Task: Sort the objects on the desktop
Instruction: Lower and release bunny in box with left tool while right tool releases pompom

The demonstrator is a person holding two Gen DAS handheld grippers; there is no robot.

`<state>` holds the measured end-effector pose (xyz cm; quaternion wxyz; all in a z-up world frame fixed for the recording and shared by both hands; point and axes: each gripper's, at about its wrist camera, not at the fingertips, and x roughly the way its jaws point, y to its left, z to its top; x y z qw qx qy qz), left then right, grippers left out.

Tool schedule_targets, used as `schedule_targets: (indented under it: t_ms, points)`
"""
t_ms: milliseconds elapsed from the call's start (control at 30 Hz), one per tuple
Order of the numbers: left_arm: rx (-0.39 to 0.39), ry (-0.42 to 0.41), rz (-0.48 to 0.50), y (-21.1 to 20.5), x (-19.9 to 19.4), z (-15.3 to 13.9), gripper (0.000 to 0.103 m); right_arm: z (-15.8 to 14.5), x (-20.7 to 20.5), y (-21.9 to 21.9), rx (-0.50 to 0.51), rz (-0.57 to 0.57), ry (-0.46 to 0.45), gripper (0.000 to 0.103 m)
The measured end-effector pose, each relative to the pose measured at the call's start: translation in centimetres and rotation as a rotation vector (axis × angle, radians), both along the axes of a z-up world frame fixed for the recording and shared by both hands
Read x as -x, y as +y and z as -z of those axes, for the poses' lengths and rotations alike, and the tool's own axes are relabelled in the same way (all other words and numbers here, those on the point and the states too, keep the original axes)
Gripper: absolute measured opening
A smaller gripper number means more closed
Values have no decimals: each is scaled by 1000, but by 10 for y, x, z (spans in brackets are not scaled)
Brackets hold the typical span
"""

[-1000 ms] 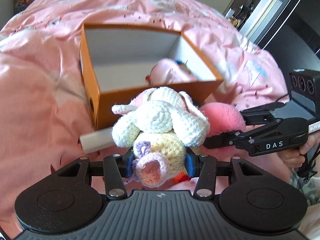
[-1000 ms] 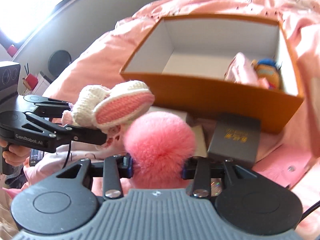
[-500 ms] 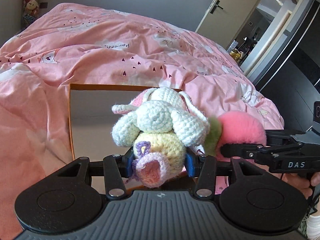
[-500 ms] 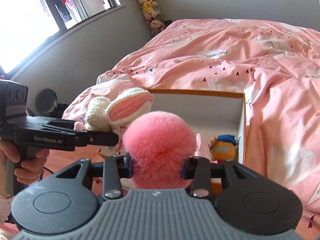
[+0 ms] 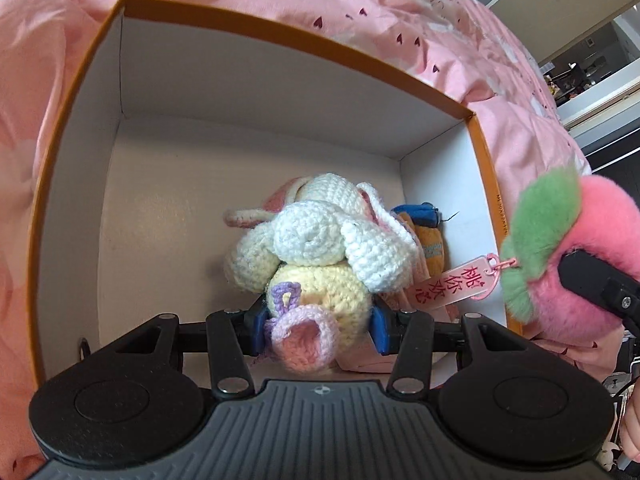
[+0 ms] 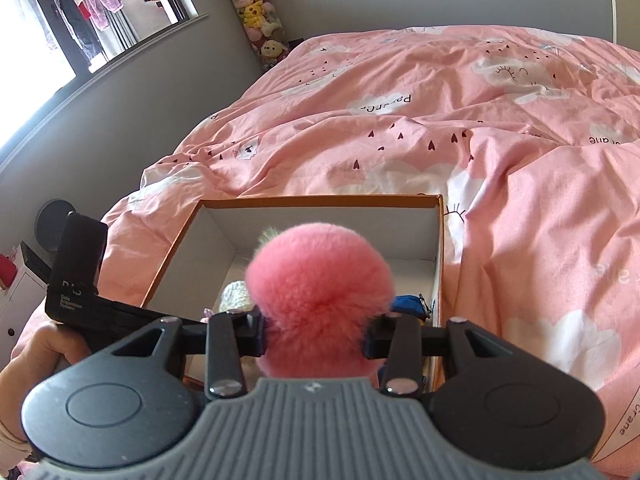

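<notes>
My left gripper (image 5: 318, 322) is shut on a crocheted cream, yellow and pink bunny (image 5: 320, 252) and holds it inside the open orange box (image 5: 72, 136), low over its white floor. My right gripper (image 6: 316, 338) is shut on a fluffy pink peach plush (image 6: 320, 292) with a green leaf (image 5: 540, 220) and a pink tag (image 5: 456, 284). It hangs at the box's right wall (image 5: 490, 184). An orange doll with a blue cap (image 5: 424, 228) and a pink item lie in the box behind the bunny.
The box (image 6: 439, 240) sits on a bed under a rumpled pink duvet (image 6: 480, 128). A grey wall, a window and a column of stuffed toys (image 6: 256, 16) stand at the far left. A doorway shows beyond the bed's right side (image 5: 592, 52).
My left gripper has tipped down and carried the bunny from above the box down into it. My right gripper has brought the peach plush up to the box's right wall.
</notes>
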<state>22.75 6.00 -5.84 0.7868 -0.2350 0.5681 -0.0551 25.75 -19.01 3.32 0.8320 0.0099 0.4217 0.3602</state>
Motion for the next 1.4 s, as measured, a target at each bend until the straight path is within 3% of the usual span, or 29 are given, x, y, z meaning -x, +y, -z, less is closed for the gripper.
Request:
schedule_targets:
  t_ms: [367, 533, 667, 767, 867, 967, 1100, 1400]
  points:
    - [7, 189, 59, -3, -10, 24, 58, 21, -20, 11, 46, -12, 15, 44]
    - [5, 164, 114, 3, 0, 15, 70, 27, -28, 11, 50, -1, 30, 44]
    - [-17, 140, 160, 10, 9, 0, 70, 22, -32, 10, 42, -3, 20, 44]
    - [-32, 89, 194, 18, 13, -17, 70, 15, -36, 11, 35, -1, 6, 44]
    - [-78, 32, 208, 27, 17, -30, 60, 8, -42, 15, 37, 0, -13, 44]
    - [-114, 16, 206, 23, 1, -29, 58, 5, -49, 23, 50, 2, -36, 44]
    - [-30, 29, 206, 19, -8, -16, 54, 12, -61, 38, 85, 4, -51, 44]
    - [15, 7, 209, 9, -18, -9, 49, 59, -86, 68, 244, -5, -45, 45]
